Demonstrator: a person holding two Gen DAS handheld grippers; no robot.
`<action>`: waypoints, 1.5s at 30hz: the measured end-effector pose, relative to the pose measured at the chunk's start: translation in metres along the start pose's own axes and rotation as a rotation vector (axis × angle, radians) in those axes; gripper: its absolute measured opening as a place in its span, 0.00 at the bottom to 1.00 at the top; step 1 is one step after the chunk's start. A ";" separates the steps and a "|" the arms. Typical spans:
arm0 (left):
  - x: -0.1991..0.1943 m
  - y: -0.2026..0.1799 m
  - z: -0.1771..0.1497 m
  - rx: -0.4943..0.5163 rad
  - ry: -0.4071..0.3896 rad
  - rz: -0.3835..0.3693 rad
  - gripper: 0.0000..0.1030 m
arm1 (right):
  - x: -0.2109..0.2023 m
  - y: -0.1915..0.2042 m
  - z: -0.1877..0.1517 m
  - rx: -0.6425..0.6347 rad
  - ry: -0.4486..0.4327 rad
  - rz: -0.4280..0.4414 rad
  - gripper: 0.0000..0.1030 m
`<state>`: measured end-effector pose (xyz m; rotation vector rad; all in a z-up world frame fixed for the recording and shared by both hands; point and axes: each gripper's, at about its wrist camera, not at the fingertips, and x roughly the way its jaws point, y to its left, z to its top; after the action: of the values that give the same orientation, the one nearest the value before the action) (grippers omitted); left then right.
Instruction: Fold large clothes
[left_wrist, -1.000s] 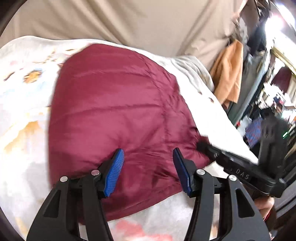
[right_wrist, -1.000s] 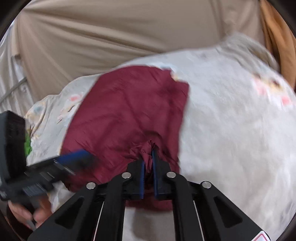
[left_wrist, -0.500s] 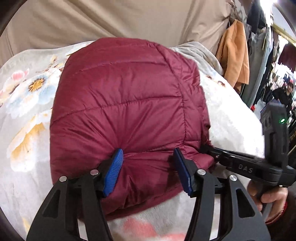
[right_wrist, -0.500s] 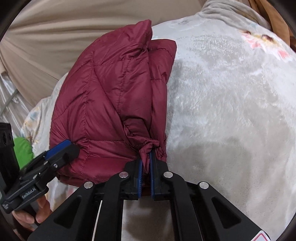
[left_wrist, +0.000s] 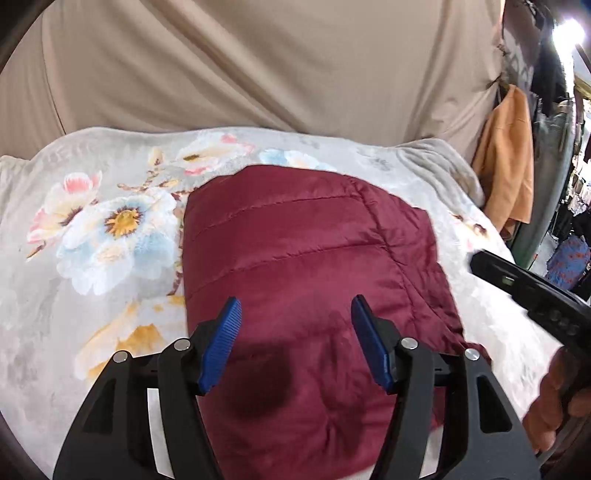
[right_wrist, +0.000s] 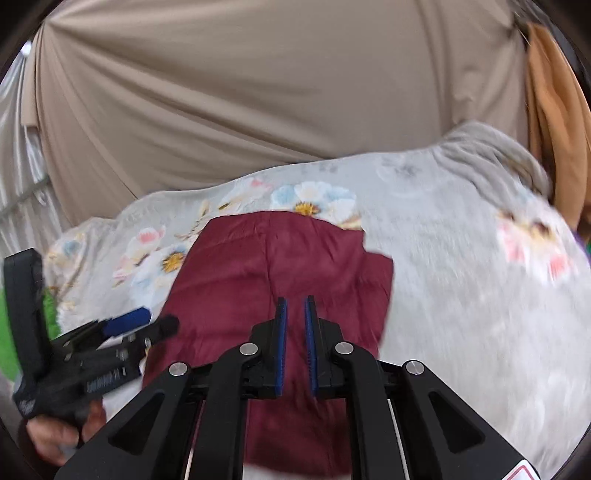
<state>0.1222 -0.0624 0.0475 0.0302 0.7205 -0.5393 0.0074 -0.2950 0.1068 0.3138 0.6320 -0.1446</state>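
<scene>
A folded maroon quilted jacket lies flat on a floral grey blanket. My left gripper is open and empty, its blue pads wide apart just above the jacket's near part. In the right wrist view the jacket lies ahead, and my right gripper hovers over its near edge with the pads a narrow gap apart and nothing between them. The left gripper shows at the left of that view, and the right gripper's body shows at the right edge of the left wrist view.
A beige curtain hangs behind the blanket. An orange garment hangs at the back right, with more hanging clothes beyond it. The blanket's right half is bare. Something green lies at the far left.
My right gripper has let go of the jacket's bunched edge and drawn back. The jacket has dropped flat onto the blanket. Both grippers have lifted away from it.
</scene>
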 end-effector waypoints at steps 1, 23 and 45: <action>0.010 -0.002 0.001 0.003 0.016 0.015 0.58 | 0.016 0.001 0.002 -0.004 0.018 -0.024 0.08; 0.053 -0.020 -0.022 0.138 0.007 0.149 0.85 | 0.095 -0.031 -0.035 0.049 0.084 -0.077 0.02; 0.001 0.009 -0.088 -0.026 0.135 0.068 0.85 | 0.014 -0.023 -0.132 0.002 0.231 -0.121 0.08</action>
<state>0.0729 -0.0368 -0.0216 0.0672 0.8556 -0.4657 -0.0602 -0.2737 -0.0079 0.2968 0.8798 -0.2271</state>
